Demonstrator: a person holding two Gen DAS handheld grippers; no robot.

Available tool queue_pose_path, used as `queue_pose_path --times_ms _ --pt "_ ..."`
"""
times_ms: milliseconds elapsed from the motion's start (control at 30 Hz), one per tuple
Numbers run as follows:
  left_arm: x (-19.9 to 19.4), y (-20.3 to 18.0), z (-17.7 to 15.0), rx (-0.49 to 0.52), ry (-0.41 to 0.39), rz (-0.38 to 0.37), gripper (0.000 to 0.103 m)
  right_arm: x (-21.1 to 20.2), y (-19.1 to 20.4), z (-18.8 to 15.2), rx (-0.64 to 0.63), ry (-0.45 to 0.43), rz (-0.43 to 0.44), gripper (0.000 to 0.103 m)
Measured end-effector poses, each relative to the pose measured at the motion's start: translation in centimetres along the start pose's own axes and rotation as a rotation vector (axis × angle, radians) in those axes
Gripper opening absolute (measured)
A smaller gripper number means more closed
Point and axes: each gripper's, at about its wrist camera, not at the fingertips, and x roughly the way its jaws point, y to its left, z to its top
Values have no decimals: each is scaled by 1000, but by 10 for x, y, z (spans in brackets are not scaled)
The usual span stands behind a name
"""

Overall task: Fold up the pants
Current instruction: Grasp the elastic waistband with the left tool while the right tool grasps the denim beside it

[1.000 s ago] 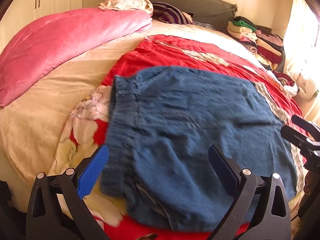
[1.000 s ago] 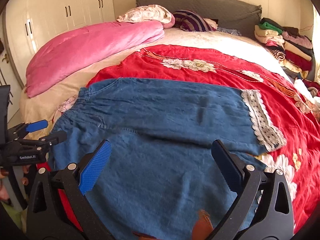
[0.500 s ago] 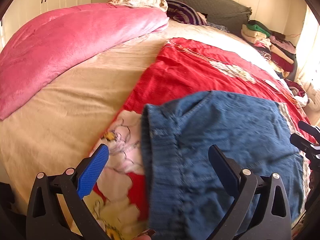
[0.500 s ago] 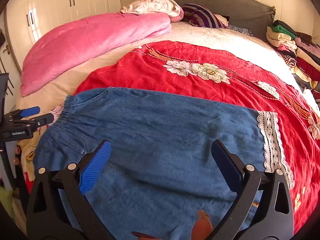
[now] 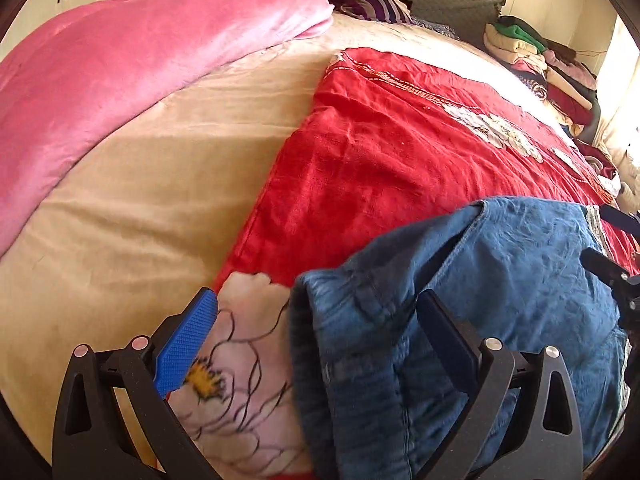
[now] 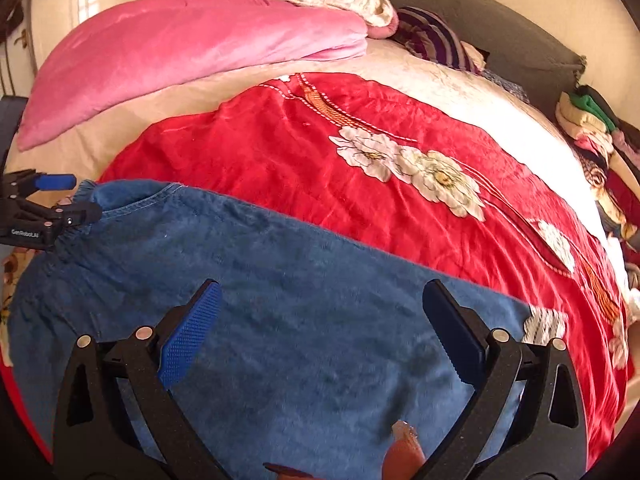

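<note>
The blue denim pants [image 6: 304, 320] lie spread on the red flowered blanket [image 6: 320, 168] near the bed's near edge, with the gathered elastic waistband [image 5: 320, 340] to the left and a white lace-trimmed cuff [image 6: 544, 322] to the right. The cloth looks soft and thin for denim: it will drape and sag, not hold a crease by itself, and it should slide fairly easily on the plush blanket, so a pinch at one corner would likely drag the rest along. The firmest places to take hold are, I judge, the thick waistband and the hemmed cuff (both are doubled cloth that will not slip out of a pinch). The left gripper [image 5: 318, 316] hangs over the waistband end with its jaws wide apart, holding nothing; the waistband edge lies between them. The right gripper [image 6: 322, 312] sits above the middle of the legs, equally wide open and empty. Further out lie a pink quilt [image 5: 132, 60] on the beige sheet [image 5: 140, 208], pillows at the grey headboard [image 6: 500, 28], and a pile of folded clothes [image 6: 592, 128] along the right side.
</note>
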Motion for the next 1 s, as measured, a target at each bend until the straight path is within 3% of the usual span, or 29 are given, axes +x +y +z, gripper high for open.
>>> queue_pose_path --times_ms 133,200,267,367,467,733,800,867,967,1000 --pt "6 -8 2 51 -10 21 97 17 5 11 -27 25 49 95" --pt "6 -9 1 63 -21 -1 78 22 10 15 -56 28 53 95" --pt "6 -8 2 37 -19 -63 50 28 15 19 -97 30 42 95" --pt "-1 -11 -1 67 -52 -55 41 37 21 25 -141 44 28 95" --pt "-17 -15 -7 87 -105 -71 36 42 23 27 -170 40 18 95" --pt "-59 -23 -26 107 -197 -134 34 38 32 30 -251 -10 4 95" --pt "-64 -24 -30 105 -206 -145 34 38 35 30 -274 -20 11 87" --pt "-67 -24 -33 99 -213 -154 34 40 40 27 -306 -2 30 72" --pt "-67 -23 -35 97 -215 -143 34 37 46 19 -325 26 86 20" --pt "-66 -22 -36 96 -215 -139 34 33 48 16 -327 22 99 14"
